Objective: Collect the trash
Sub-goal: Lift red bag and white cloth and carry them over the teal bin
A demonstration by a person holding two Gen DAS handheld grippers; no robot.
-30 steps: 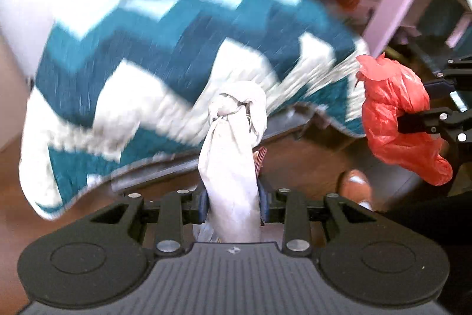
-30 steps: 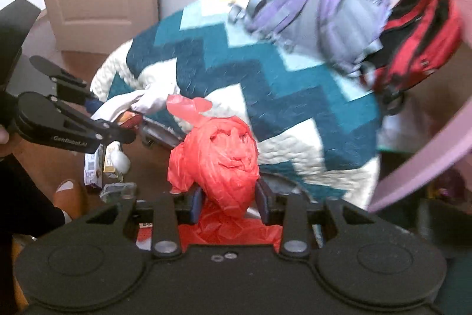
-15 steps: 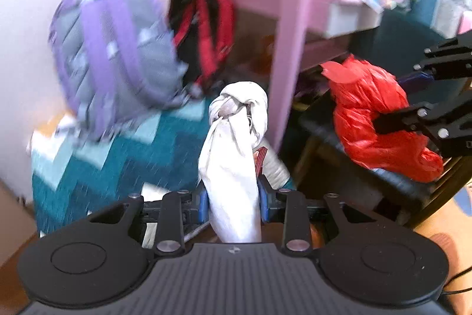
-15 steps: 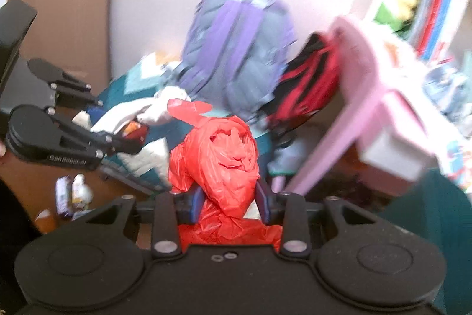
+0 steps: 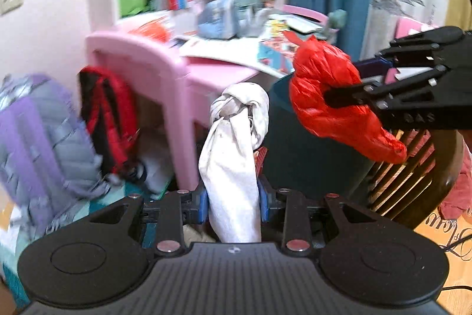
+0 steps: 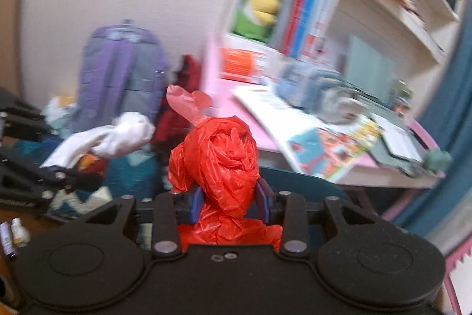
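Two knotted bags are held up in front of the pink desk (image 5: 141,61), one in each gripper. The left gripper (image 5: 234,204) is clamped on the neck of a white bag (image 5: 236,155); the right gripper (image 6: 228,204) is clamped on a red bag (image 6: 224,164). A second ago the zigzag blanket (image 6: 129,176) filled both views; now it sits low, left of the desk, beside a purple backpack (image 5: 38,138). Both bags seem lifted clear, ready to carry off, though no bin is visible
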